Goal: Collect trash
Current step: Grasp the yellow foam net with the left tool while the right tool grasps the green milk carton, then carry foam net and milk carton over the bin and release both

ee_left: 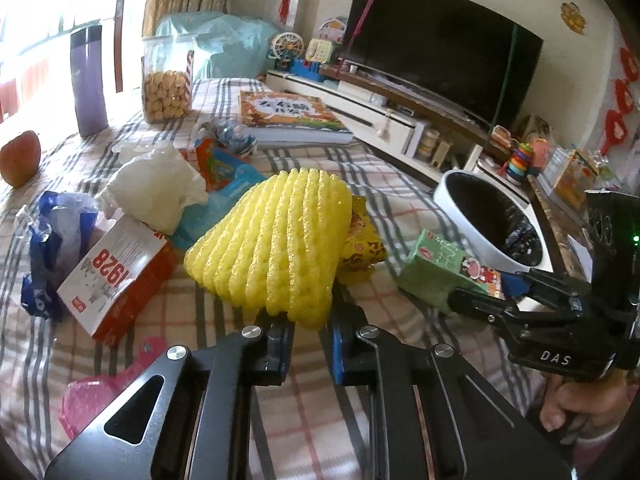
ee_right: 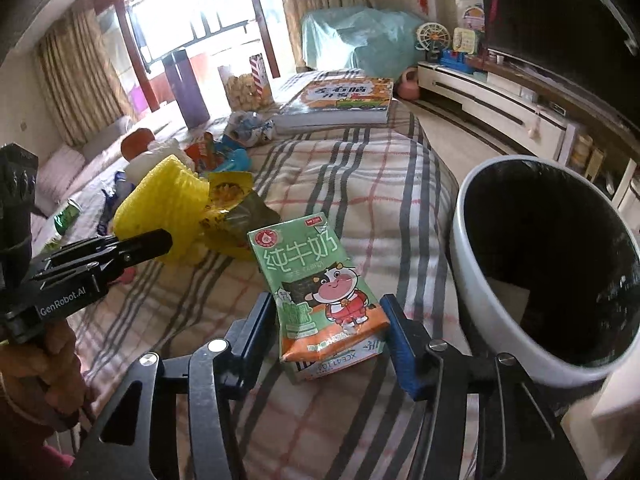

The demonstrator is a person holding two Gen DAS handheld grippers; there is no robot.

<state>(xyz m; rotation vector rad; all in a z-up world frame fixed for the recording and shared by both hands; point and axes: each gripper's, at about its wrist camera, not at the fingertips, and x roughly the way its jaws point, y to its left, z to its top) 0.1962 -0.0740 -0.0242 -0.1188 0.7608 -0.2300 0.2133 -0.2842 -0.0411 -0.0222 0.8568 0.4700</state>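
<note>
Grabbing two pieces of litter at once looks to be the step in hand, on a table under a checked cloth [ee_right: 360, 184] with the white bin [ee_right: 472, 240] standing at its right edge, black-lined and open. The left gripper [ee_left: 308, 344] has its jaws clenched on the near edge of the yellow foam net [ee_left: 272, 240], which lies mid-table. The right gripper [ee_right: 328, 332] brackets the green milk carton [ee_right: 316, 280], lying just beside the bin; its pads sit at the carton's sides, but whether they press yet I cannot tell. Next, I judge, each hand must lift and swing to the bin mouth, right first since it is nearer. A book [ee_left: 288, 116], biscuit jar [ee_left: 166, 92], purple flask [ee_left: 88, 80] and apple [ee_left: 20, 158] are not trash. The tissue box [ee_left: 116, 276], yellow wrapper [ee_left: 360, 248] and blue bag [ee_left: 44, 248] remain, crowding the foam
</note>
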